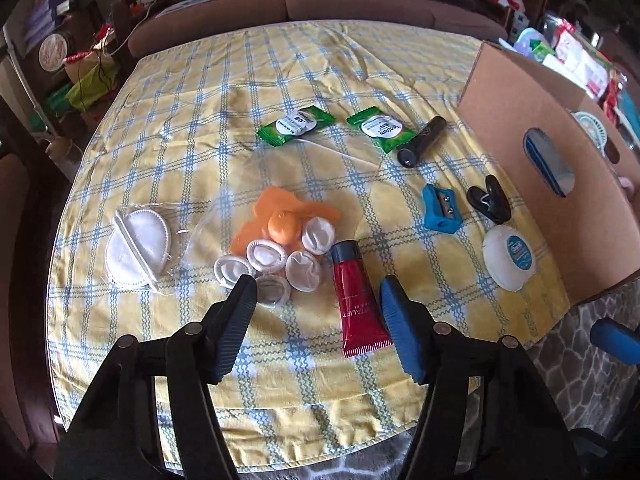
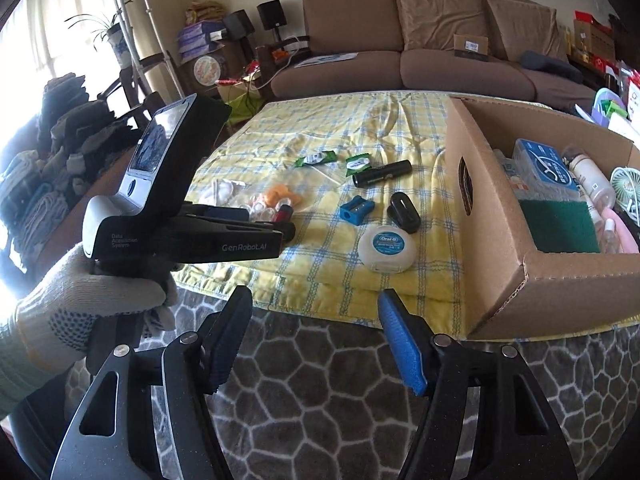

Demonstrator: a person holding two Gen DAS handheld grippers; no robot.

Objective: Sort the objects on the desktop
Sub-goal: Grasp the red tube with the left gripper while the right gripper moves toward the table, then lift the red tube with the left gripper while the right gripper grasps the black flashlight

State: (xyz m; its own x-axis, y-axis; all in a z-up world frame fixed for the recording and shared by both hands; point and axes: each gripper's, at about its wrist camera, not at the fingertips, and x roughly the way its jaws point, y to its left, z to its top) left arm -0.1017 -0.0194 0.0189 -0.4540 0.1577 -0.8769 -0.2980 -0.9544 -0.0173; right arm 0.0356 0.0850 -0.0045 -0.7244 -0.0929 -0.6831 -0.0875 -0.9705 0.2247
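My left gripper (image 1: 318,292) is open and empty, low over the yellow checked tablecloth (image 1: 280,80), its fingers on either side of the red tube (image 1: 358,300). Beyond it lie a clear bag of white and orange caps (image 1: 280,248), a bagged white pad (image 1: 138,250), two green sachets (image 1: 296,126), a black cylinder (image 1: 422,142), a blue sharpener (image 1: 440,208), a black clip (image 1: 490,200) and a white floss case (image 1: 508,258). My right gripper (image 2: 316,312) is open and empty, off the table's near edge, with the floss case (image 2: 386,248) ahead of it.
An open cardboard box (image 2: 500,216) stands at the table's right, holding a green sponge (image 2: 556,220), bottles and a small fan. The left gripper's body (image 2: 180,216) and gloved hand fill the left of the right wrist view. A patterned rug (image 2: 320,380) lies below; a brown sofa (image 2: 420,52) stands behind.
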